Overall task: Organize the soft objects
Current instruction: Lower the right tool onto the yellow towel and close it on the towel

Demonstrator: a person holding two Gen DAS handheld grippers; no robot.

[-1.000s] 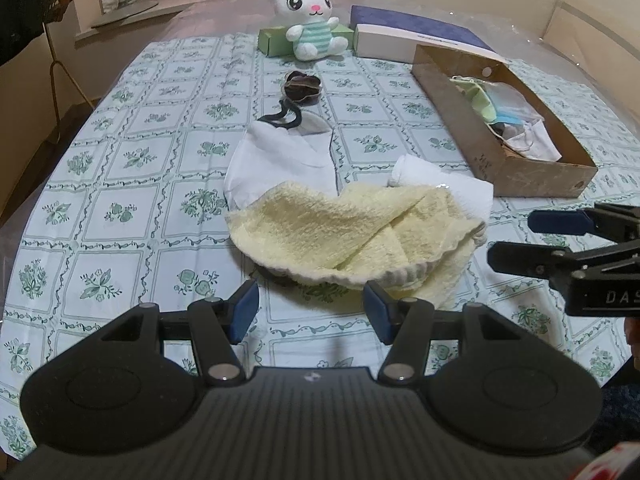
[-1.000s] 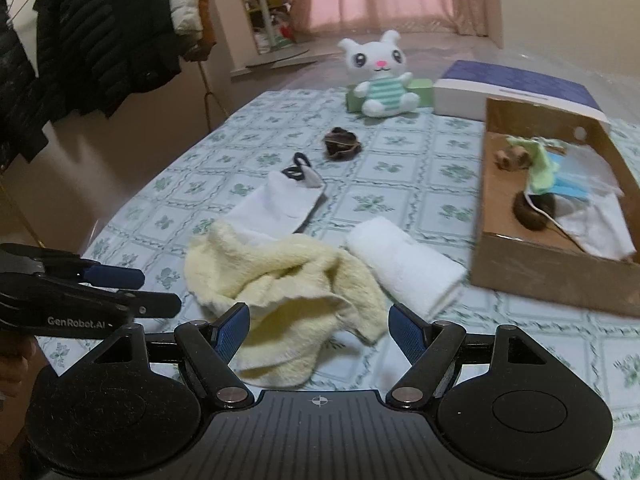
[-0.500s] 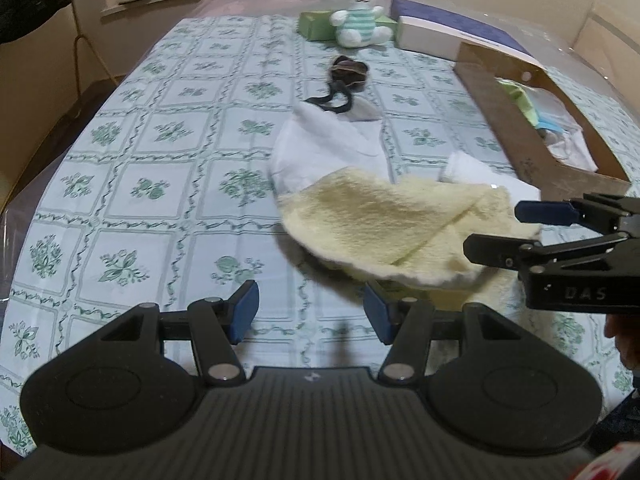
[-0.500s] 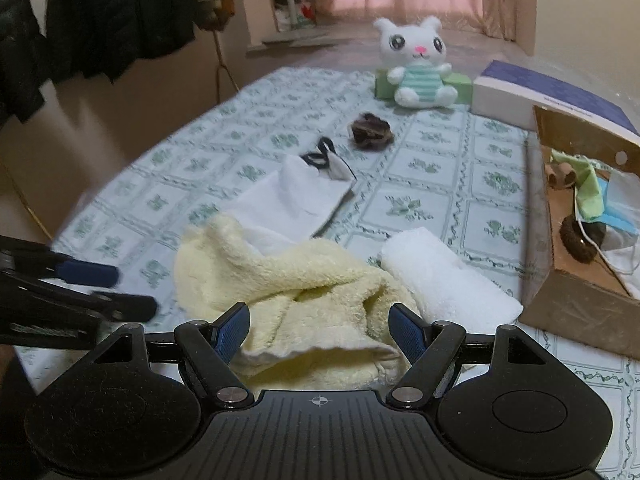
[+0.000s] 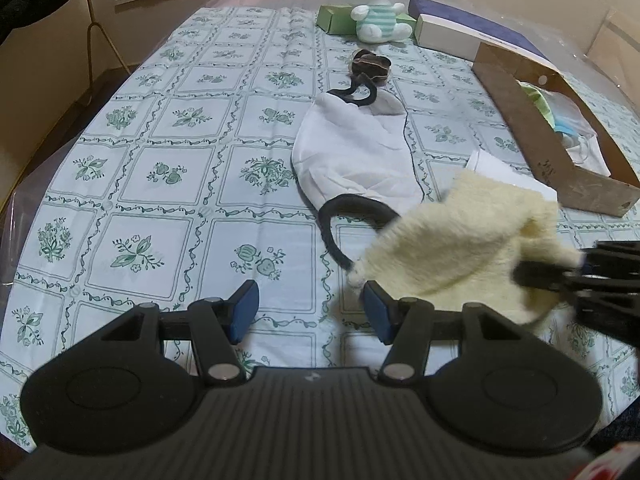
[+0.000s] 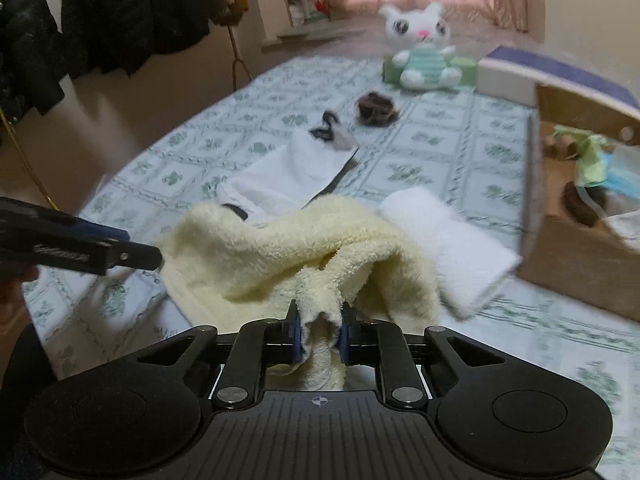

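A pale yellow towel (image 6: 280, 248) lies bunched on the flowered tablecloth (image 5: 160, 168). My right gripper (image 6: 320, 332) is closing, and its pads pinch a fold at the towel's near edge. In the left wrist view the yellow towel (image 5: 460, 248) hangs raised at the right, where the right gripper (image 5: 560, 276) grips it. My left gripper (image 5: 310, 310) stands open with nothing between its fingers, and a towel corner hangs just beyond its right finger. A white cloth with black straps (image 5: 352, 152) lies behind the towel. A rolled white towel (image 6: 448, 240) sits to the right.
A cardboard box (image 5: 536, 128) holding masks and small items stands at the right. A plush bunny (image 5: 374, 0) sits at the far end against a green box, beside a white and blue box. A brown scrunchie (image 5: 370, 66) lies mid-table. Coats hang at the left in the right wrist view.
The right gripper's jaws went from wide apart to pinching a fold of the yellow towel. The towel has shifted right and lifted, uncovering a black strap loop. The left gripper stayed open.
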